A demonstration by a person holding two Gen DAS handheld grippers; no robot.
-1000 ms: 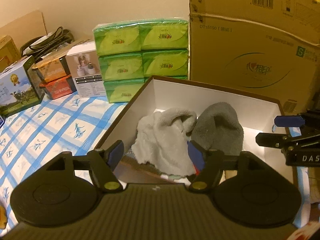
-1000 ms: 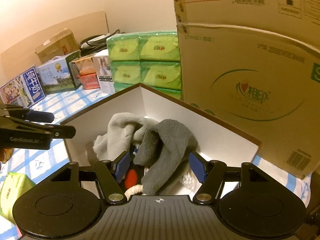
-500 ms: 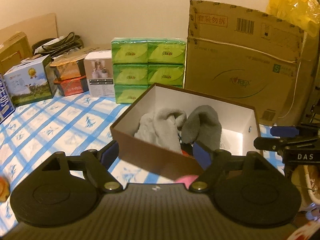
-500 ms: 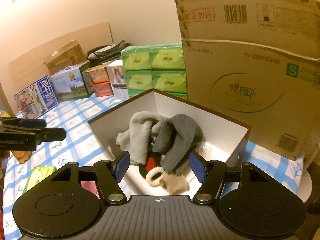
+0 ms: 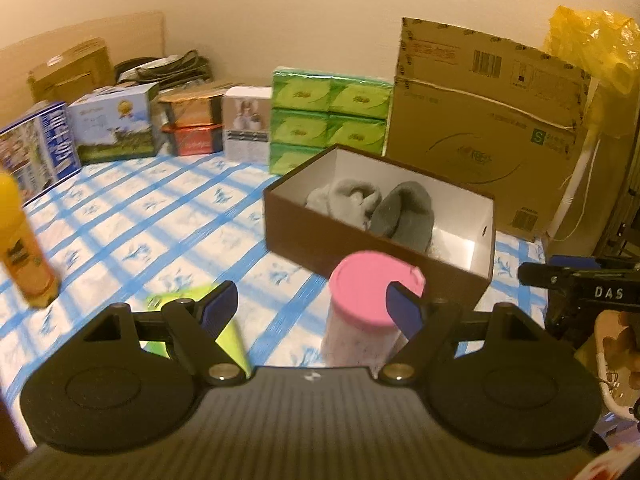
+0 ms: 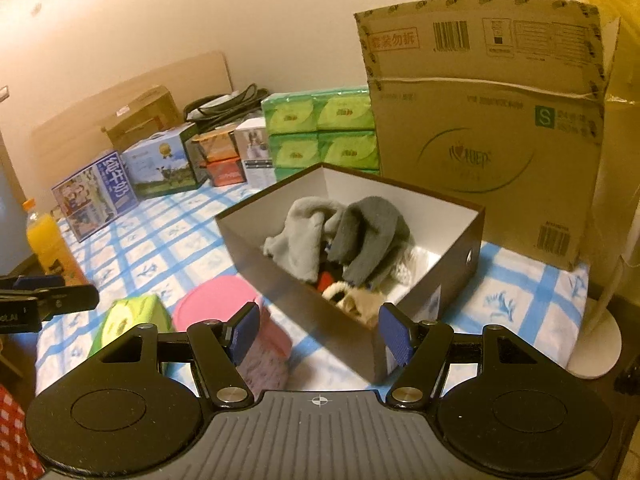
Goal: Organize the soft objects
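Left edge: juice bottle stands upright on the table, well apart from the work area. Rigid, so my read is it's not part of the sort.

Left gripper: jaws apart, nothing between the pads. They've just been opening a bit wider. It hangs over the table's near side, pointing down toward the box, so looks like it's clear of the load rather than reaching.

Green pack lies on the table just beside the pink-lid canister, both near the box's front wall. The pack looks soft, so it's a likely next candidate; can't tell for the canister.

Box: open top, brown outside, white inside. Socks, light grey and dark grey, are piled loosely inside with smaller bits under them. Loose heap suggests dropped, not folded.

Right gripper: jaws apart, empty, over the box's near corner.

Back row of cartons and tissue packs sits against the wall, clear of the box except the tissue just behind it.
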